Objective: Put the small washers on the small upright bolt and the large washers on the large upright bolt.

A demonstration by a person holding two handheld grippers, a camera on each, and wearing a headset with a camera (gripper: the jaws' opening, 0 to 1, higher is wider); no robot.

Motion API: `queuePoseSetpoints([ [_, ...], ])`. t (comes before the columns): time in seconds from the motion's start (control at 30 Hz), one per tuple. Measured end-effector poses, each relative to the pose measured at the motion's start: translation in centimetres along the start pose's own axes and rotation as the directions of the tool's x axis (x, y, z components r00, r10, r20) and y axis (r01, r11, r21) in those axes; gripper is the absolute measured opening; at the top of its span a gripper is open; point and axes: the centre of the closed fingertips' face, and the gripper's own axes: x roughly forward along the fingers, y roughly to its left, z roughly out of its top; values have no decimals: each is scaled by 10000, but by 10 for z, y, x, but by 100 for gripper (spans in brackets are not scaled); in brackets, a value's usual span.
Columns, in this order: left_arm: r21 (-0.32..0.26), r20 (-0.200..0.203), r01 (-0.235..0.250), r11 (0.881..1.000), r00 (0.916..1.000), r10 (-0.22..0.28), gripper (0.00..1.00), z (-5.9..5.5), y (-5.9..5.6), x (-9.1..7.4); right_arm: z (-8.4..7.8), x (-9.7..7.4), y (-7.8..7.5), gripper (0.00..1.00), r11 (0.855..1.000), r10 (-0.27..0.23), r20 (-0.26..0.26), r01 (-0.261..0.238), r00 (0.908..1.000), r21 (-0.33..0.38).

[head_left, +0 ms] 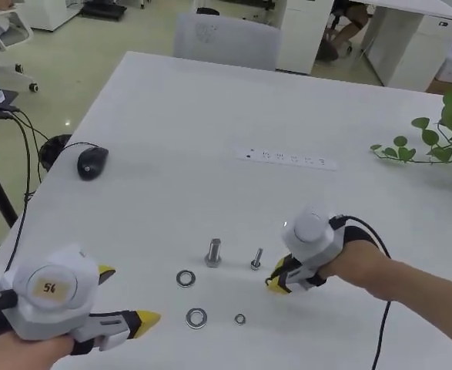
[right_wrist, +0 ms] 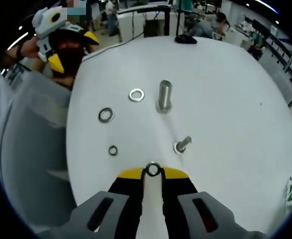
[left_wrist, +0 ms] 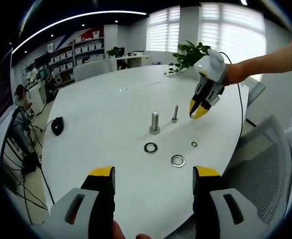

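Right tongs [right_wrist: 153, 175]: pinching a small washer [right_wrist: 153, 170], near small bolt [right_wrist: 182, 144].
Left tongs [left_wrist: 153, 174]: wide open, empty.
Big bolt [head_left: 213, 252]: upright on surface [head_left: 210, 116], beside small bolt.
Big washers [head_left: 196, 317]: two, flat, before big bolt.
Other small washer [head_left: 240, 319]: flat, before small bolt.

The left gripper [left_wrist: 154, 174] is seen at the bottom of the frame, jaws spread above a white table [left_wrist: 101, 99]. At centre, a large bolt [left_wrist: 154, 123] and a small bolt [left_wrist: 175, 113] are stood upright. Below them are laid two large washers [left_wrist: 150, 147] [left_wrist: 177, 161] and a small washer [left_wrist: 194, 144]. The right gripper [left_wrist: 198, 111], tips drawn together, is held right of the small bolt.
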Motion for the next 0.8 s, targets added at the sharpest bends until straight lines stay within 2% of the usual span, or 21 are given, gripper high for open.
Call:
queuePoseSetpoints([
  [0.4, -21, 22, 7, 10000, 10000, -7, 63, 0, 0, -1, 20, -15, -29, 14, 9979, -434, 77, 437, 9990, -474],
  [0.8, -109, 34, -77, 9999, 10000, 77, 63, -1, 4, -3, 38, -8, -39, 14, 9952, -458, 40, 460, 9989, -862],
])
